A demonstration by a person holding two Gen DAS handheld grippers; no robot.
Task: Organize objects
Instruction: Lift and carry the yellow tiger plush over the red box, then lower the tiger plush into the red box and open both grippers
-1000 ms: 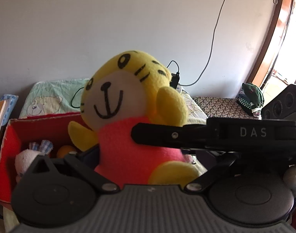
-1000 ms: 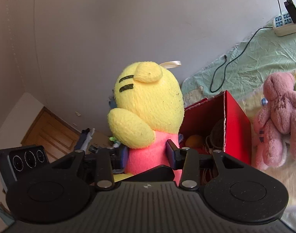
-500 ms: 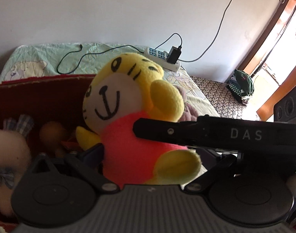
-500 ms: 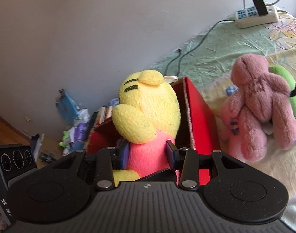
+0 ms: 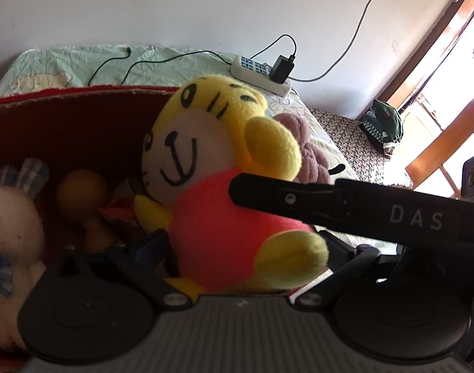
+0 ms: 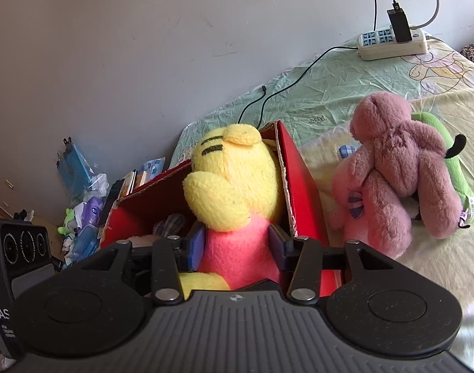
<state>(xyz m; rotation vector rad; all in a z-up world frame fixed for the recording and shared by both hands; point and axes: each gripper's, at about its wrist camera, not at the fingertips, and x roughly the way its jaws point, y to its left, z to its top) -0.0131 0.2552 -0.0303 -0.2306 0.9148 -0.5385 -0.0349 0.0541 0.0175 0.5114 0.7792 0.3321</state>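
The right hand-held gripper (image 6: 234, 244) pinches the yellow plush tiger (image 6: 237, 192) at its pink belly, holding it just inside the red box (image 6: 302, 186) on the bed (image 6: 376, 71). The left hand-held gripper (image 5: 237, 248) flanks the toy, though its grip cannot be told. The step in hand looks like the drop-off; next calls for lowering the toy among the others and releasing, leaving the pink plush (image 6: 389, 168) outside
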